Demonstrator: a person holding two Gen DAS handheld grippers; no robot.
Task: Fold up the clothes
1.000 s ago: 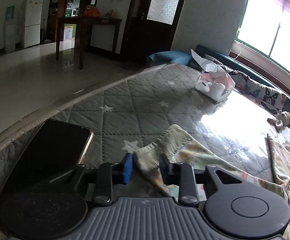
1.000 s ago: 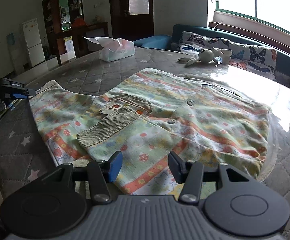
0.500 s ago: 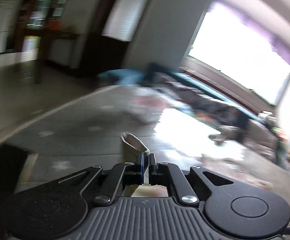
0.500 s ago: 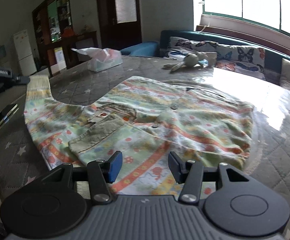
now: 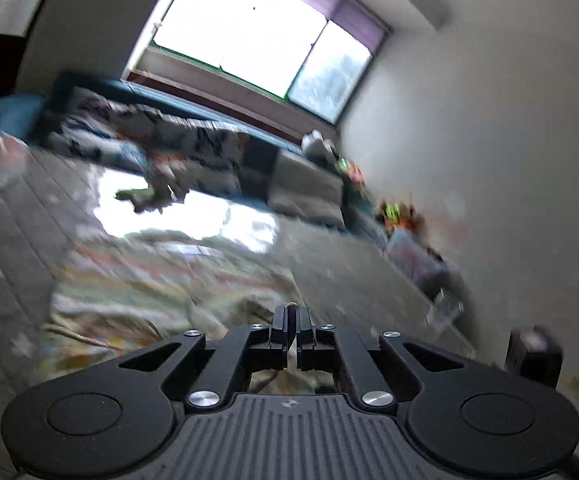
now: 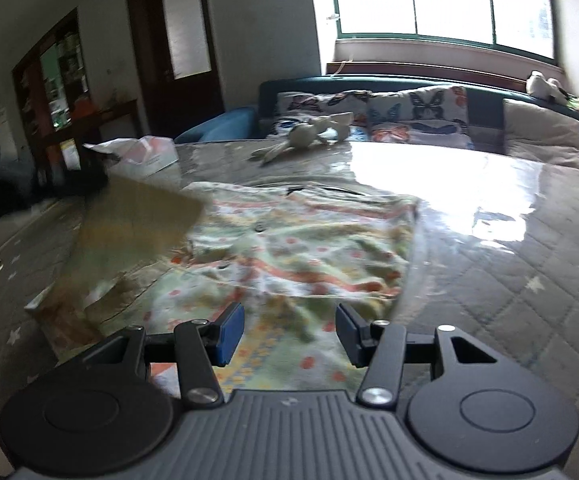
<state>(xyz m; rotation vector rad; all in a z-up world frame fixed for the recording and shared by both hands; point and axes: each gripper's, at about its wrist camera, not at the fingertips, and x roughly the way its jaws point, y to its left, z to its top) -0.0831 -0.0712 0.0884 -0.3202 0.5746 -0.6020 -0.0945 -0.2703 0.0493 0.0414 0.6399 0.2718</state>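
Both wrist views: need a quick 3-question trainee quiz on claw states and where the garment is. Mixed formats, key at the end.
1. True or false: the right claw is shut on the patterned garment.
2. Multiple choice: in the left wrist view, the fingers of the left claw are
A. wide apart
B. pressed together with a bit of fabric at the tips
C. out of view
3. Fill in: in the right wrist view, the lifted sleeve is blurred and hangs over the garment's ____ side of the image.

Key: 1 false, the claw is open, above the garment's near hem. 2 B. 3 left.
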